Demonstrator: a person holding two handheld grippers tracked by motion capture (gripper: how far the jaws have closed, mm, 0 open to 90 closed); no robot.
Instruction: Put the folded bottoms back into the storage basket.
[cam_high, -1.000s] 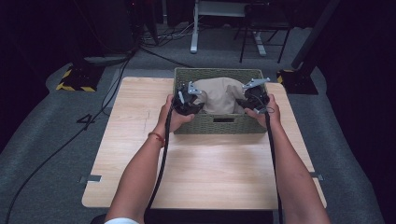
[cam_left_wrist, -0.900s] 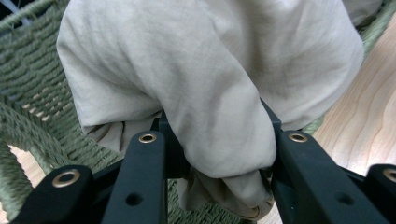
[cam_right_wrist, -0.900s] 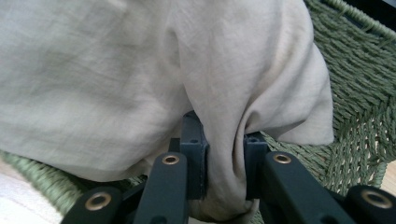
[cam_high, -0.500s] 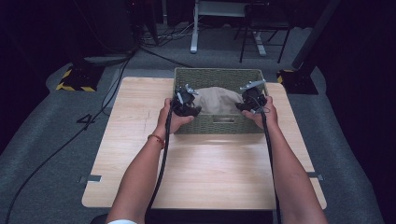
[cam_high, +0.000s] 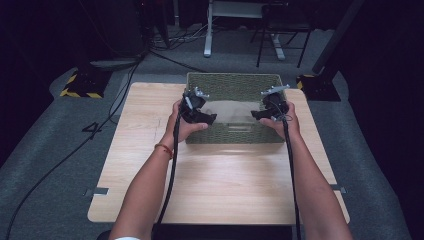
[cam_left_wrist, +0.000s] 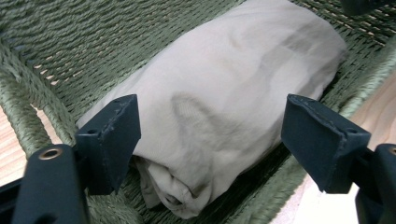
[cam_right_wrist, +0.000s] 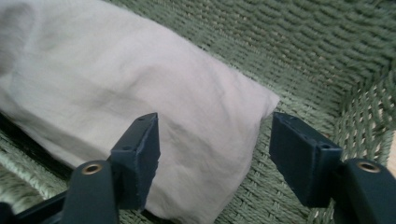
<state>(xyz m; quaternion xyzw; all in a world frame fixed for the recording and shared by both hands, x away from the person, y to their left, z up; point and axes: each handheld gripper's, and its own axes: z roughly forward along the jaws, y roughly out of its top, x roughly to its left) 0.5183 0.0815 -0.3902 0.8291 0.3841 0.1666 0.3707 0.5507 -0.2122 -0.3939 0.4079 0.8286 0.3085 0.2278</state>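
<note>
Worktop (cam_high: 225, 190): pale wood-grain board, rectangular, lit from above, metal brackets at its side edges.
Floor (cam_high: 50, 165): grey carpet, a dark numeral marked on it left of the worktop.
Hazard block (cam_high: 80, 86): black, yellow-and-black striped edge, beyond the worktop's far left corner.
Floor cables (cam_high: 165, 52): black, loose, trailing into the dark.
Far furniture: white desk frame (cam_high: 210, 30); dark chair legs (cam_high: 280, 45) beside it.
Surroundings: unlit, black.

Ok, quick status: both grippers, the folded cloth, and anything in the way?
Left gripper and right gripper: jaws just opened, clear of cloth. Folded beige cloth lies in green woven basket. Nothing in the way.
</note>
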